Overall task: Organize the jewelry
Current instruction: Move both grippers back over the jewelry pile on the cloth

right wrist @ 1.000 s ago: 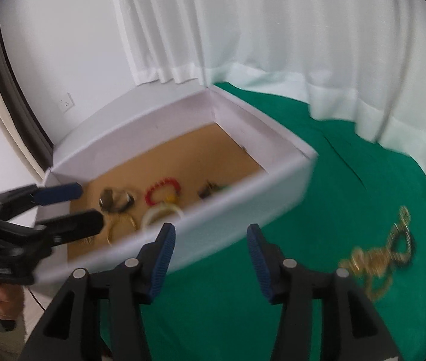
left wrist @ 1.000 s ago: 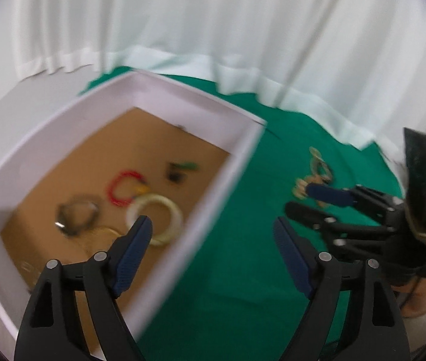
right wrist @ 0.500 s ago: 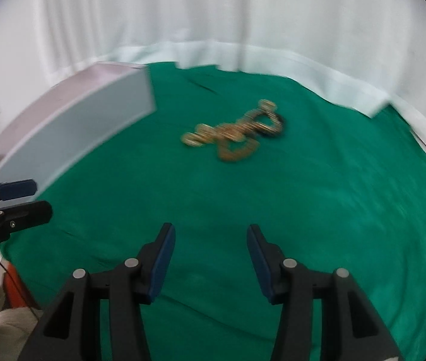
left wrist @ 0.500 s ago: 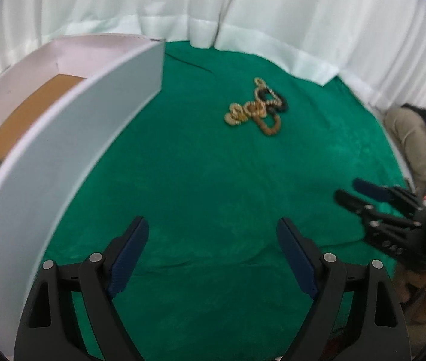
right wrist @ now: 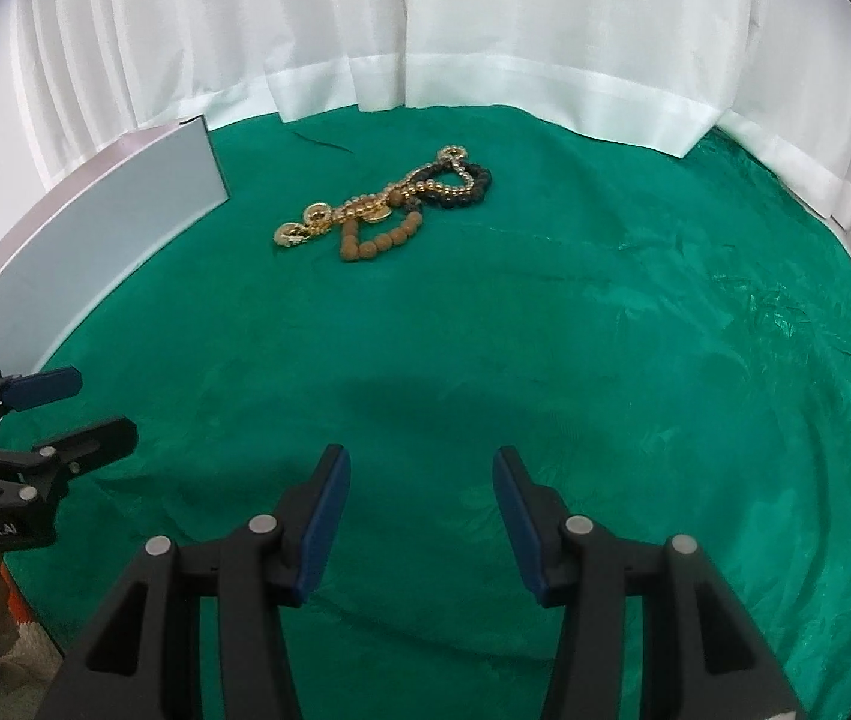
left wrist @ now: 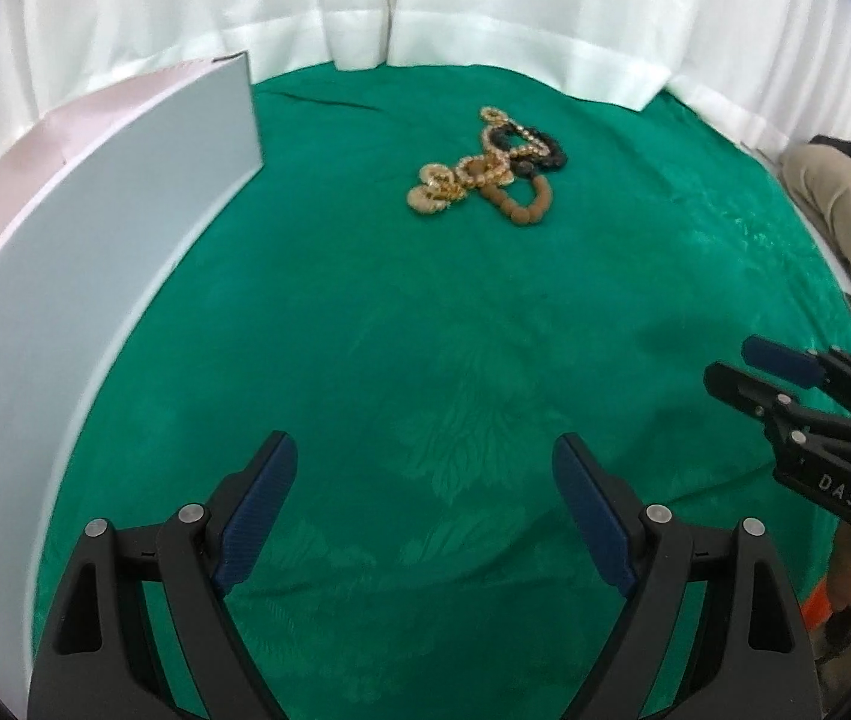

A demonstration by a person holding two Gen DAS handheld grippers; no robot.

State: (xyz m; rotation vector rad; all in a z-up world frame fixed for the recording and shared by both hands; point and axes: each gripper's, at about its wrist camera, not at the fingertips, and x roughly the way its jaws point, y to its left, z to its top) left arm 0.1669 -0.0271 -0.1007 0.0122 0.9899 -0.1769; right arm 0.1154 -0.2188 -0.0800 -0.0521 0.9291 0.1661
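Observation:
A tangled pile of jewelry [left wrist: 488, 171] lies on the green cloth far ahead: gold chains, a brown bead bracelet [right wrist: 380, 237] and a black bead bracelet [right wrist: 464, 189]. The white box [left wrist: 95, 228] stands at the left, its inside hidden; it also shows in the right wrist view [right wrist: 125, 222]. My left gripper [left wrist: 425, 504] is open and empty above the cloth. My right gripper [right wrist: 419, 510] is open and empty, well short of the pile. Each gripper shows in the other's view: the right one [left wrist: 749, 369], the left one [right wrist: 77, 408].
The green cloth [right wrist: 605, 330] covers the table. White curtains [right wrist: 425, 30] hang along its far edge. A person's clothing [left wrist: 833, 210] shows at the far right.
Both grippers have swung right, away from the box's open interior, and now face the jewelry pile. Both have stayed open and empty.

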